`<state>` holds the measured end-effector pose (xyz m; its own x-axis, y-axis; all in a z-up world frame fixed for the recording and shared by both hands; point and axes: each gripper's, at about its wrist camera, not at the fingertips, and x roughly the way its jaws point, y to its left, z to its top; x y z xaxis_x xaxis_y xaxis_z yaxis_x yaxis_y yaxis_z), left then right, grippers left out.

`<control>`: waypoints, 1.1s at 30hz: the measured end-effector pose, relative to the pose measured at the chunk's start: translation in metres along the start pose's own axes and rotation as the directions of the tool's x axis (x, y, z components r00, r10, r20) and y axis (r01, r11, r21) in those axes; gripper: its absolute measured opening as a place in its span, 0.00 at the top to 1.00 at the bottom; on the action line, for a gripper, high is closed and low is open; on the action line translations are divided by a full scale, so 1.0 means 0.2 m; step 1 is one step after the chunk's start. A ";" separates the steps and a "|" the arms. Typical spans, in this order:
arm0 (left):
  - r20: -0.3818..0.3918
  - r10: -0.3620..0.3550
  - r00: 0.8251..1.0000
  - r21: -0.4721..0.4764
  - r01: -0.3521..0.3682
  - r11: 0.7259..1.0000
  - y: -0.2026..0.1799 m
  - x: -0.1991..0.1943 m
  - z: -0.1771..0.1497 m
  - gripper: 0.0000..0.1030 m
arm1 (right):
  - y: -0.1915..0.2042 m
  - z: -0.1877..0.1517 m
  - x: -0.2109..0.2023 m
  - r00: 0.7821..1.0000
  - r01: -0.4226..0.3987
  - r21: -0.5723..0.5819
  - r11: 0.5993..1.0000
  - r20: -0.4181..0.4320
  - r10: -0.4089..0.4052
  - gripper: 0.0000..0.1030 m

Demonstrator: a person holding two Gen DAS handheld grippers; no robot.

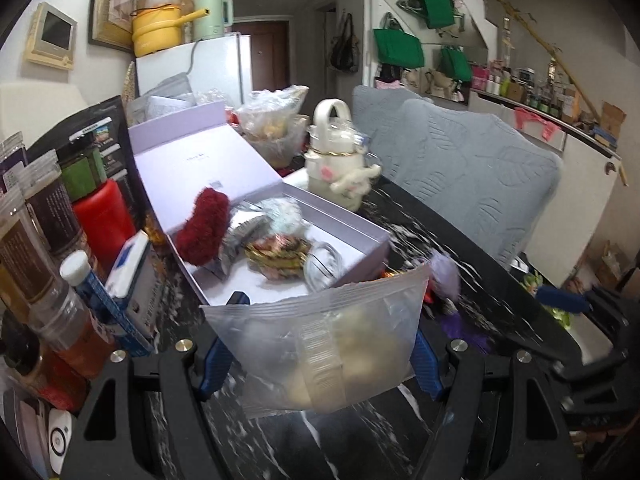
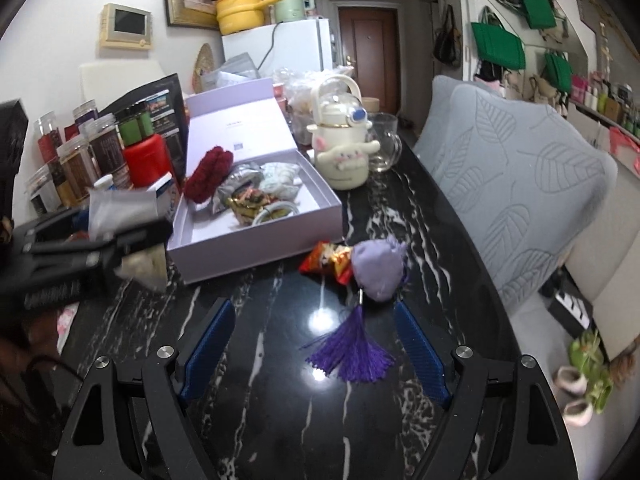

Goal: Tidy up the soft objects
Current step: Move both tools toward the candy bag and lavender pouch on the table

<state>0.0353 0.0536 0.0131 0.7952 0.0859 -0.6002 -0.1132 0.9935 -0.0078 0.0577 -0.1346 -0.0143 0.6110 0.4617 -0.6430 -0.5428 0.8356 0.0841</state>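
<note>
Plastic bag [image 1: 320, 344]: held in left gripper [image 1: 320, 340] jaws, contents seen only in left view.
Right gripper [image 2: 316, 348]: jaws wide, lilac tassel pouch [image 2: 376, 268] at 12 o'clock on tabletop [image 2: 256, 360].

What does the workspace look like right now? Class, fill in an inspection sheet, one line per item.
Surface: glossy black marble-patterned table, with lamp glare.
Job's things: open lilac cardboard box holding a dark red fluffy piece and small packets; lilac plush pouch with purple tassel and red-orange snack packet lie on the table in front of the box.
Clutter: jars, red canister, cream cartoon-dog kettle, clear glass mug.
Grippers: left gripper shut on a clear zip bag with pale contents; right gripper open, fingers either side of the tassel.
Cables: grey cord down the white fridge.
Surroundings: grey leaf-embossed cushions, green tote bags on the wall.
</note>
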 end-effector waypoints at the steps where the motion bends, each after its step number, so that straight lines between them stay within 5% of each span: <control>1: 0.002 0.007 1.000 -0.006 -0.007 1.000 0.01 0.01 0.01 0.29 | 0.00 0.00 0.01 1.000 0.000 0.003 1.000 -0.004 0.000 0.20; 12: 0.026 0.070 0.997 -0.077 -0.068 0.995 0.19 0.18 0.14 0.29 | 0.01 0.10 0.12 1.000 -0.017 -0.016 1.000 -0.006 0.016 0.20; 22: 0.032 0.101 0.994 -0.046 -0.100 0.994 0.20 0.29 0.21 0.29 | 0.03 0.18 0.21 1.000 -0.026 -0.044 0.999 -0.011 0.026 0.20; 25: 0.005 0.139 0.990 -0.020 -0.139 0.990 0.19 0.33 0.22 0.02 | 0.02 0.18 0.23 1.000 -0.027 -0.037 0.999 -0.016 0.026 0.20; 33: 0.018 0.160 0.987 0.000 -0.160 0.987 0.16 0.33 0.22 0.00 | -0.01 0.18 0.24 1.000 -0.021 -0.026 0.999 -0.020 0.021 0.20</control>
<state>0.1108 0.0950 0.0087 0.7776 0.2449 -0.5791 -0.2387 0.9671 0.0885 0.1091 -0.1025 -0.0179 0.5878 0.4728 -0.6565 -0.5702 0.8177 0.0783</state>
